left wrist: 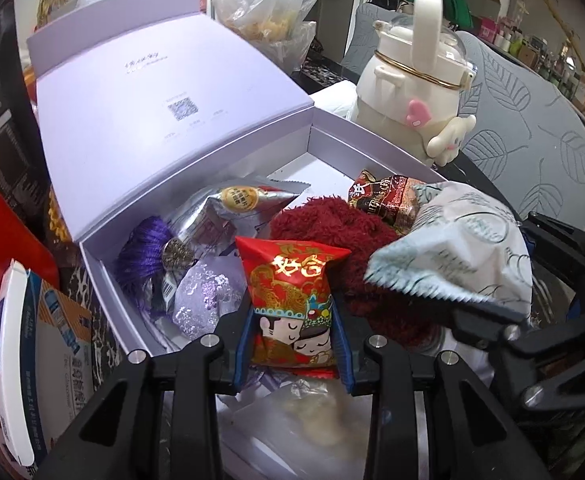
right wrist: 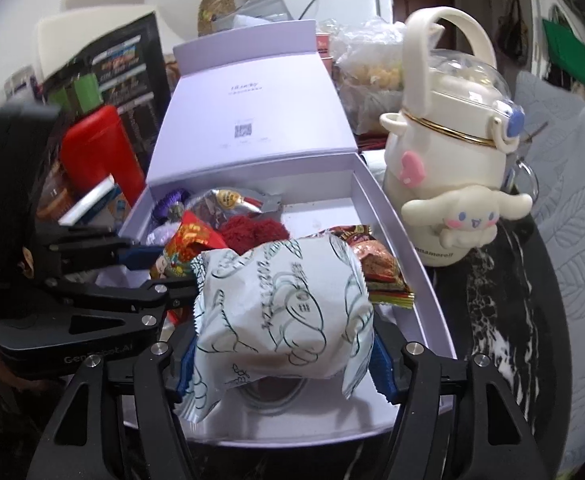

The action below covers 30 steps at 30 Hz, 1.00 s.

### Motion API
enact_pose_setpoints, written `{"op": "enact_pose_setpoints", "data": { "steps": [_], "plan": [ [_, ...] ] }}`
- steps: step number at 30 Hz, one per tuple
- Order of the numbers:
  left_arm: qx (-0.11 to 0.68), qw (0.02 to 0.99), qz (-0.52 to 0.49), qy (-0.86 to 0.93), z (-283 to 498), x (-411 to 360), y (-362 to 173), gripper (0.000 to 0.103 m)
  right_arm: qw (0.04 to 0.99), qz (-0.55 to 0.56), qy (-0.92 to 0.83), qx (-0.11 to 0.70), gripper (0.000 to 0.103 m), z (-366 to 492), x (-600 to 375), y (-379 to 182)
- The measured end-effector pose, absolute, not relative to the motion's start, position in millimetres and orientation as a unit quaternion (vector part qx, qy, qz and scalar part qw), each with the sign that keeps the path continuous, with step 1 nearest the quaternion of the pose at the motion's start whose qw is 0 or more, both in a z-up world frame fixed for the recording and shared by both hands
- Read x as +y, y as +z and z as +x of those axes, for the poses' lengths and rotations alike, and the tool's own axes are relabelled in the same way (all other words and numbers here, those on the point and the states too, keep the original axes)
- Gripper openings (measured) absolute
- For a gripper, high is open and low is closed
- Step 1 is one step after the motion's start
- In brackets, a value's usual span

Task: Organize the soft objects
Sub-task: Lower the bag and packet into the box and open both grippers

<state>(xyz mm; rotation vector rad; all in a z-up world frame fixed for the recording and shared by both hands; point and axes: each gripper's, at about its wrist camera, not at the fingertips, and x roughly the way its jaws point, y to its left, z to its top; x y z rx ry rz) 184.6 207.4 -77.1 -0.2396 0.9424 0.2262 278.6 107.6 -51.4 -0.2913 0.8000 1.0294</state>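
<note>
Left gripper (left wrist: 292, 336) closed on red packet (left wrist: 292, 300) over box (left wrist: 104, 280) near edge | right gripper (right wrist: 282, 354) clamps pale packet (right wrist: 284, 312) beside it | both packets light, crinkly, crushable — grip mid-body, gently.

From the left wrist cam we're looking fwd and down, close in, over the open lavender box (left wrist: 196, 120). Right wrist cam is facing the same box (right wrist: 260, 120) from its near-right side. Both are sharing box interior and the cream bottle (left wrist: 412, 92) (right wrist: 448, 184).
</note>
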Motion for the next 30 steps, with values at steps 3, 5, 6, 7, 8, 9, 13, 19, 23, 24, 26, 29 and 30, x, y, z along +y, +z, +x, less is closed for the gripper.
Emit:
{"op": "enact_pose_setpoints", "data": {
  "steps": [3, 5, 6, 7, 8, 9, 13, 19, 23, 24, 26, 29, 30],
  "plan": [
    [0.453, 0.876, -0.125, 0.107, 179.8, 208.7, -75.6, 0.034, 0.785, -0.127, 0.475, 0.377, 0.076, 282.7, 103.0, -49.4],
    [0.453, 0.877, -0.120, 0.109, 177.5, 205.4, -75.3, 0.034, 0.788, -0.127, 0.471, 0.377, 0.080, 283.2, 101.7, -49.2],
    [0.453, 0.877, -0.118, 0.110, 175.9, 203.6, -75.0, 0.034, 0.788, -0.128, 0.469, 0.377, 0.081, 283.6, 100.8, -49.5],
    [0.455, 0.876, -0.119, 0.108, 174.2, 202.5, -74.6, 0.034, 0.788, -0.130, 0.467, 0.380, 0.083, 283.7, 101.2, -50.1],
    [0.456, 0.875, -0.121, 0.106, 172.8, 201.7, -74.5, 0.034, 0.788, -0.132, 0.462, 0.384, 0.083, 284.4, 100.9, -50.6],
    [0.456, 0.875, -0.124, 0.105, 171.3, 201.0, -74.2, 0.033, 0.787, -0.132, 0.464, 0.384, 0.083, 284.8, 99.3, -50.2],
    [0.466, 0.871, -0.119, 0.099, 170.1, 196.0, -76.2, 0.034, 0.789, -0.128, 0.463, 0.382, 0.083, 287.4, 94.7, -49.0],
    [0.472, 0.868, -0.117, 0.104, 173.4, 192.3, -78.0, 0.034, 0.789, -0.137, 0.457, 0.386, 0.083, 285.2, 96.4, -53.1],
    [0.486, 0.860, -0.120, 0.103, 181.9, 193.9, -76.2, 0.034, 0.791, -0.131, 0.454, 0.389, 0.083, 285.9, 93.7, -50.9],
    [0.490, 0.857, -0.120, 0.103, 184.3, 194.3, -75.8, 0.034, 0.792, -0.129, 0.453, 0.389, 0.083, 286.4, 92.5, -50.2],
    [0.497, 0.853, -0.120, 0.104, 189.1, 195.4, -76.6, 0.034, 0.796, -0.127, 0.448, 0.387, 0.083, 286.5, 90.0, -46.7],
    [0.503, 0.848, -0.130, 0.108, 190.4, 196.3, -74.6, 0.035, 0.802, -0.129, 0.443, 0.380, 0.083, 284.8, 86.3, -39.9],
    [0.503, 0.847, -0.133, 0.110, 190.0, 196.9, -73.6, 0.037, 0.803, -0.128, 0.443, 0.379, 0.083, 283.9, 84.8, -37.4]
  ]
}}
